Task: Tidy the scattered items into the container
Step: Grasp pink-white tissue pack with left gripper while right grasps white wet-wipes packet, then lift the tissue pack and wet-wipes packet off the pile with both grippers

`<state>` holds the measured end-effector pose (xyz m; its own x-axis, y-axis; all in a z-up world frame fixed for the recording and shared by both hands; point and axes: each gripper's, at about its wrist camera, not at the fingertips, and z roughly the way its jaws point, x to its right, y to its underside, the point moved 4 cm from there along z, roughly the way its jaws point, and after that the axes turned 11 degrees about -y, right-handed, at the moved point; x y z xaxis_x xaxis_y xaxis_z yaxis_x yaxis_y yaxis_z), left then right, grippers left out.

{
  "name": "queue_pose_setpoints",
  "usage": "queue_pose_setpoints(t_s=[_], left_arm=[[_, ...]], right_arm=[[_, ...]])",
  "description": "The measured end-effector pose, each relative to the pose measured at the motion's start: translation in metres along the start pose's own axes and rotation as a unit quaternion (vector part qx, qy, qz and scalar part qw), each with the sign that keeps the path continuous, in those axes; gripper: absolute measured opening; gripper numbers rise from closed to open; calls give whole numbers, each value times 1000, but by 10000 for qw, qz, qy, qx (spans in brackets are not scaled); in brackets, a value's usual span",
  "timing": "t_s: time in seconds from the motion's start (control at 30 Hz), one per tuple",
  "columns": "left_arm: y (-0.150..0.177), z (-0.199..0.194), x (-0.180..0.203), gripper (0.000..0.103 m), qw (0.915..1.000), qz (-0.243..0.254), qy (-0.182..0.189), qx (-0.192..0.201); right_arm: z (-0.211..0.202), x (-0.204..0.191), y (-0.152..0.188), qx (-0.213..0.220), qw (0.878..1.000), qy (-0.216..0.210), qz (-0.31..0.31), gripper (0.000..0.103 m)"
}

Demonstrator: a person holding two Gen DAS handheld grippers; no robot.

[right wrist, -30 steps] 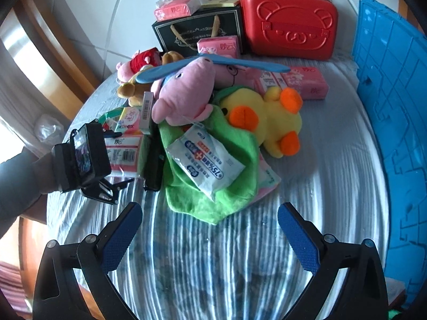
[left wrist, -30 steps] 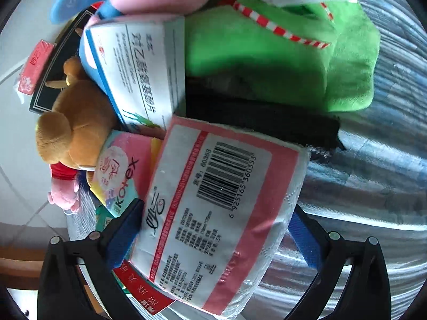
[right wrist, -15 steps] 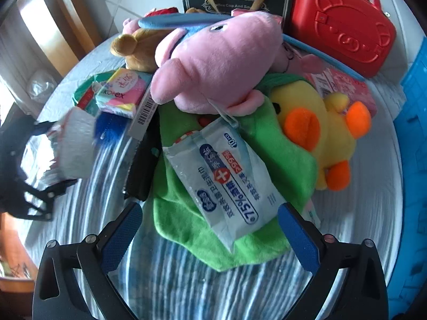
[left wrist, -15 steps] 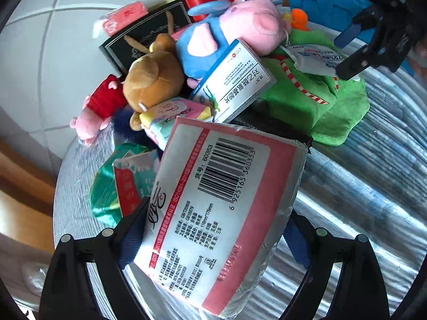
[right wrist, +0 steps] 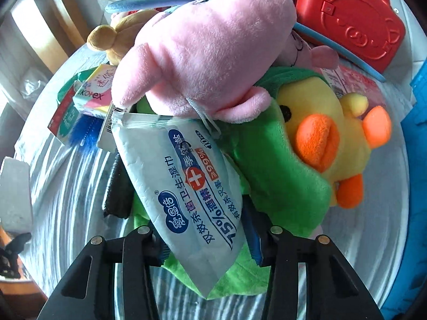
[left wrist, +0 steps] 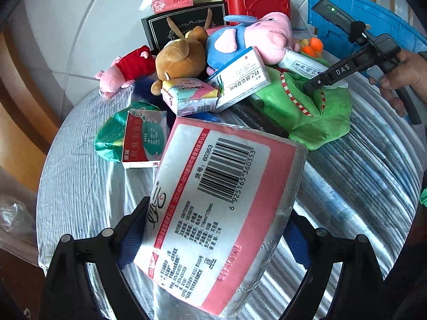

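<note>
Left tool [left wrist: 213, 229] clenched on one tissue pack [left wrist: 221, 213], barcode side up, held above the striped counter [left wrist: 80, 186] at 6 o'clock in the left view.

Right tool [right wrist: 208, 242] at 6 o'clock in the right view, fingers closed in on one wipes pack [right wrist: 186, 186]; the pack lies on a green cloth [right wrist: 280, 181].

Next out in the left view: one red-white box [left wrist: 144, 138] on a green packet [left wrist: 109, 138] at 9 o'clock, one Kotex pack [left wrist: 189, 94] and one white medicine box [left wrist: 240, 80] near centre, touching each other.

Plush toys, four counted: brown bear [left wrist: 181, 61], big pink pig [right wrist: 202, 61] lying over the wipes pack's top edge, small pink pig in red [left wrist: 125, 72] at 10 o'clock, yellow duck [right wrist: 333, 138] at 3 o'clock in the right view, against the cloth.

Far: one black gift bag [left wrist: 186, 26] at 12 o'clock, one pink pack [left wrist: 170, 1] on top of it, one red case [right wrist: 352, 18], one blue crate [left wrist: 373, 16] at 1–2 o'clock.
</note>
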<state>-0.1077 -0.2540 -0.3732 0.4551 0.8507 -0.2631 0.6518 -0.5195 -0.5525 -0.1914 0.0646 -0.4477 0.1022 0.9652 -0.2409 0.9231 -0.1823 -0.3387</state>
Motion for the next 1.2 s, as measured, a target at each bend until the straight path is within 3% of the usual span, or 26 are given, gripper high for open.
queue_pose_setpoints(t_s=[0.23,0.3,0.9,1.2], left_arm=[[-3,-6,-9,90,9996,-246,-147,13],[-4,-9,-13,90,9993,-314,-194,24],[-14,-57,-45,90,9936,-801,-750,269],[-37,-103,-47,90,9842,-1267,-1160,440]], right_arm=[[-19,-22,9,86,9995,-318,34,32],[-25,-30,9,102,9992,-380,12,19],[-87,-95,-1,580,9953,-760,-147,19],[-132,-117,0,790,9903,-1087,-357,19]])
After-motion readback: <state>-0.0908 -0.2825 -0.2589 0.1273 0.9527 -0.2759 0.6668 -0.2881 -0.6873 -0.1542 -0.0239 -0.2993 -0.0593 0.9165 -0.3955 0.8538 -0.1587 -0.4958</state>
